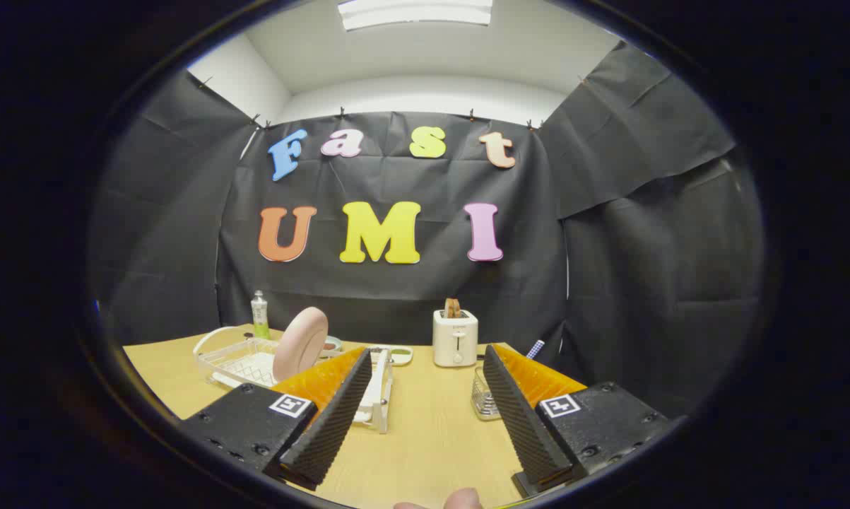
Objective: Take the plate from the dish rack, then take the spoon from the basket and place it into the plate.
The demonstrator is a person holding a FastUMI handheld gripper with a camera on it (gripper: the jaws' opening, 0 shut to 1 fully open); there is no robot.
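Plate (300,343): round, pale pink, matte, standing on edge in white wire rack (237,362) on wooden table (425,438), beyond the left finger. Basket (482,397): small wire mesh, beside the right finger; blue-checked handle (535,348) rising behind it. Gripper (425,417): jaws open, holding nothing; ridged black pads (333,417)

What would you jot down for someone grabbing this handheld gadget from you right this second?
Gripper: fingers open, nothing between them, held above the table.
Plate: pink, standing on edge in the white dish rack, beyond the left finger.
Basket: small wire one just beside the right finger; a blue checked handle, probably the spoon, pokes up behind that finger.
Toaster stands at the back, ahead between the fingers.
Done: nothing yet.
Left: lift the plate out of the rack, set it down, then move the spoon into it.
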